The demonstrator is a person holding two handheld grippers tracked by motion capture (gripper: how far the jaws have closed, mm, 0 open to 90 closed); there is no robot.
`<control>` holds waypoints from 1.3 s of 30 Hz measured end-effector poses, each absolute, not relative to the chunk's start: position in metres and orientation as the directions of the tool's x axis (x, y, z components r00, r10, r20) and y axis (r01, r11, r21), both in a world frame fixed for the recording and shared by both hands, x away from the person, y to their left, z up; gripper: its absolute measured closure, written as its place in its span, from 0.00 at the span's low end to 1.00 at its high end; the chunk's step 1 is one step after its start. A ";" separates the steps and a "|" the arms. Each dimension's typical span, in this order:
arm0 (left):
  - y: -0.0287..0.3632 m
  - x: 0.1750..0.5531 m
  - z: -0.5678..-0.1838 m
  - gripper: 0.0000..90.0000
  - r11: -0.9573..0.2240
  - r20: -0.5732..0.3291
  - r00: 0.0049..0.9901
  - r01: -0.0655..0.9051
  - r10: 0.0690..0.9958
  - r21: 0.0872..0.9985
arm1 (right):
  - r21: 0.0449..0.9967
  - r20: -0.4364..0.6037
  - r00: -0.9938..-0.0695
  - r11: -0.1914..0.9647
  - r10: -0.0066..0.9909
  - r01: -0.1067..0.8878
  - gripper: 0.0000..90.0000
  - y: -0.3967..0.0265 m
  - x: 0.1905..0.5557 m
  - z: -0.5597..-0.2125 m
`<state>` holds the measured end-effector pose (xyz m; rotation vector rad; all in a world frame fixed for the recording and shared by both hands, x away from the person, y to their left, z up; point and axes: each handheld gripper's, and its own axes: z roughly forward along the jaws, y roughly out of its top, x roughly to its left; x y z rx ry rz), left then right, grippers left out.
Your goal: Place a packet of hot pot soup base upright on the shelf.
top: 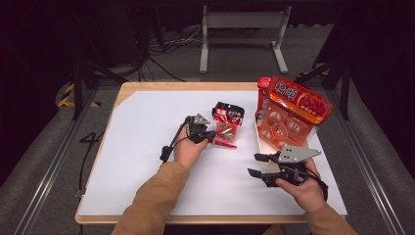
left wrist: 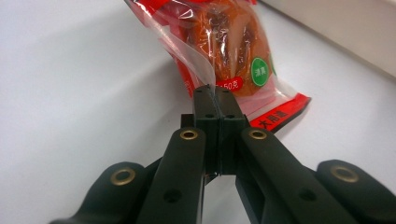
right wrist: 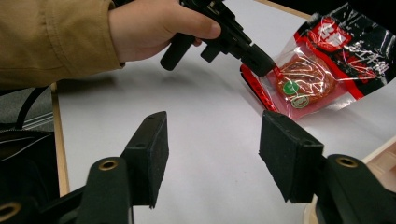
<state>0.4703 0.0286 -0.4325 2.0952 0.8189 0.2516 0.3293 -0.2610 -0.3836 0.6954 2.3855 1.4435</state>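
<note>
- Nearest the table's front edge, right gripper (top: 255, 165) hovers with jaws apart, nothing between them.
- Left gripper (left wrist: 214, 95) pinches the snack packet's (left wrist: 224, 44) clear edge mid-table.
- White tray (top: 259, 142) at the table's right edge holds a leaning red-orange snack package (top: 288, 115).

Materials: glossy film packs, matt black jaws.
Snack packet (left wrist: 229, 51) is clear, shiny, crinkled plastic film; left gripper (left wrist: 215, 100) is matt black plastic with brass rivets; table (top: 147, 88) has a wood edge under a smooth matt white sheet (top: 147, 147); sleeve (right wrist: 51, 37) is tan cloth.
</note>
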 end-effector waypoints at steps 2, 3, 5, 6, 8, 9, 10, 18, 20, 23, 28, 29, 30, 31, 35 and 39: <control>0.029 0.466 -0.429 1.00 -0.429 -0.098 0.771 0.450 0.629 0.783 | 0.883 0.021 -0.847 0.388 0.531 0.265 0.49 -0.261 0.329 -0.383; 0.030 0.462 -0.427 1.00 -0.436 -0.088 0.779 0.437 0.621 0.787 | 0.883 0.022 -0.846 0.386 0.532 0.266 0.49 -0.261 0.329 -0.383; 0.032 0.457 -0.424 1.00 -0.447 -0.067 0.786 0.417 0.614 0.791 | 0.884 0.022 -0.844 0.384 0.535 0.267 0.49 -0.261 0.329 -0.382; 0.033 0.454 -0.422 1.00 -0.455 -0.055 0.791 0.406 0.609 0.793 | 0.884 0.022 -0.843 0.383 0.538 0.268 0.49 -0.261 0.330 -0.382; 0.037 0.447 -0.418 1.00 -0.451 -0.049 0.800 0.386 0.597 0.804 | 0.885 0.026 -0.838 0.378 0.545 0.273 0.50 -0.261 0.330 -0.381; 0.038 0.444 -0.416 1.00 -0.441 -0.052 0.802 0.380 0.595 0.813 | 0.885 0.027 -0.836 0.377 0.548 0.275 0.50 -0.262 0.331 -0.381; 0.040 0.441 -0.413 1.00 -0.438 -0.051 0.806 0.372 0.589 0.819 | 0.885 0.029 -0.834 0.373 0.550 0.277 0.50 -0.262 0.331 -0.381; 0.056 0.412 -0.394 1.00 -0.399 -0.038 0.834 0.303 0.551 0.866 | 0.893 0.045 -0.814 0.342 0.579 0.293 0.49 -0.265 0.335 -0.374; 0.059 0.406 -0.390 1.00 -0.393 -0.030 0.840 0.285 0.542 0.874 | 0.896 0.054 -0.810 0.329 0.585 0.298 0.48 -0.266 0.336 -0.372; 0.063 0.393 -0.384 1.00 -0.375 -0.027 0.849 0.262 0.528 0.889 | 0.901 0.066 -0.806 0.312 0.589 0.301 0.47 -0.266 0.338 -0.369; 0.066 0.379 -0.380 1.00 -0.363 -0.025 0.864 0.237 0.503 0.901 | 0.908 0.073 -0.805 0.294 0.589 0.297 0.45 -0.264 0.341 -0.363; 0.066 0.377 -0.380 1.00 -0.366 -0.031 0.869 0.240 0.494 0.899 | 0.910 0.073 -0.805 0.291 0.589 0.295 0.45 -0.263 0.341 -0.361; 0.066 0.375 -0.380 1.00 -0.368 -0.032 0.869 0.242 0.494 0.898 | 0.912 0.076 -0.804 0.286 0.589 0.296 0.44 -0.262 0.342 -0.360; 0.066 0.374 -0.380 1.00 -0.369 -0.032 0.870 0.241 0.491 0.897 | 0.912 0.082 -0.801 0.280 0.593 0.300 0.43 -0.262 0.343 -0.359; 0.067 0.368 -0.382 1.00 -0.365 -0.038 0.872 0.244 0.488 0.899 | 0.901 0.125 -0.777 0.258 0.617 0.349 0.41 -0.261 0.348 -0.356; 0.068 0.363 -0.379 1.00 -0.356 -0.032 0.875 0.229 0.483 0.906 | 0.902 0.162 -0.771 0.225 0.616 0.369 0.36 -0.260 0.353 -0.354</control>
